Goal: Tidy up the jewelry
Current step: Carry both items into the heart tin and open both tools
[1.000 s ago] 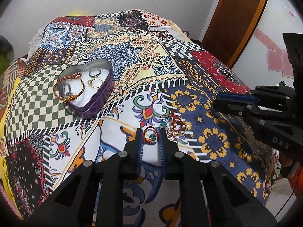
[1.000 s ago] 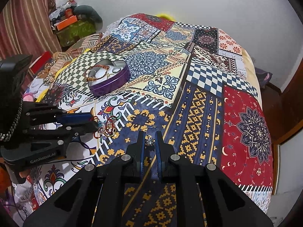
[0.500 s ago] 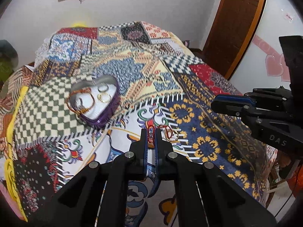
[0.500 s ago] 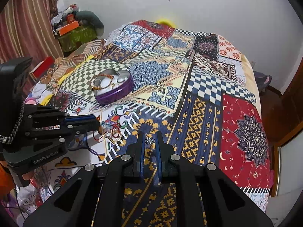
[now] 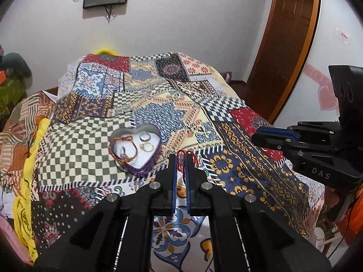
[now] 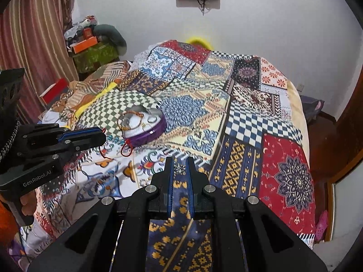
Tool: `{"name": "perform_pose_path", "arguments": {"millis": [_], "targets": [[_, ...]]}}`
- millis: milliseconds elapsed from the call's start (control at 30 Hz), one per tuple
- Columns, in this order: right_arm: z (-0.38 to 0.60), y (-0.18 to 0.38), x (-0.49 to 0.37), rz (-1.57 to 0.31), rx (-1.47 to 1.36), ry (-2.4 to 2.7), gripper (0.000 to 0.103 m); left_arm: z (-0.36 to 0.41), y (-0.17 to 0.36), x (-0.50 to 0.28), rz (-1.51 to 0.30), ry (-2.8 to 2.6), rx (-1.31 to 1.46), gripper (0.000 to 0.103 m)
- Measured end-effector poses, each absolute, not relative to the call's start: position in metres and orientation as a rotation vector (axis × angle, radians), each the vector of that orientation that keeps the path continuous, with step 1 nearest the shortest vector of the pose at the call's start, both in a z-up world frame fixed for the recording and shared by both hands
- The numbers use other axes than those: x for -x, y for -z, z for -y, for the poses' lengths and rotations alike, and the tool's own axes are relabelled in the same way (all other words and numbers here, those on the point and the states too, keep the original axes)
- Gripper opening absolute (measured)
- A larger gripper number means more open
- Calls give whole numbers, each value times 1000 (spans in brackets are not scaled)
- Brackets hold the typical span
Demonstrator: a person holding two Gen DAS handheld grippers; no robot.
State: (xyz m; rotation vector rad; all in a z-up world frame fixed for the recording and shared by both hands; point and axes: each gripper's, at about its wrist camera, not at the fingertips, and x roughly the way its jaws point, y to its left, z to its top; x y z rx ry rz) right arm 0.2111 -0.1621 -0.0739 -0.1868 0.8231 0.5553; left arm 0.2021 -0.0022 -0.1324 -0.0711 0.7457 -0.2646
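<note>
On the patchwork bedspread (image 5: 172, 117), at about ten o'clock from the left gripper (image 5: 180, 158), sits a heart-shaped tin (image 5: 136, 149) with glossy purple walls and a pale lining. Inside it lie a braided red-and-gold cord bracelet (image 5: 122, 146) looped along the left lobe, and two thin metal rings (image 5: 147, 142) toward the right lobe, one silvery, one gold. The left gripper's fingers are pinched together on a red beaded bracelet (image 5: 187, 155), whose small round beads and a few clear blue ones dangle off the bed, just right of the tin. Further right, at three o'clock, the right gripper (image 6: 179, 168) has its blue-padded fingers clamped on a small spiky silver ornament (image 6: 179, 168), star-shaped and glittering, held above the navy-and-gold patch.
</note>
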Motion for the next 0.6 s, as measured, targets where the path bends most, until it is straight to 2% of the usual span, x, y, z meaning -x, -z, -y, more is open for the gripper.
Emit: {"name": "perform_pose_path", "arguments": {"millis": [600], "targets": [[106, 59, -232, -759, 190, -636, 9, -45, 118, -217, -688, 170, 104, 5]]}}
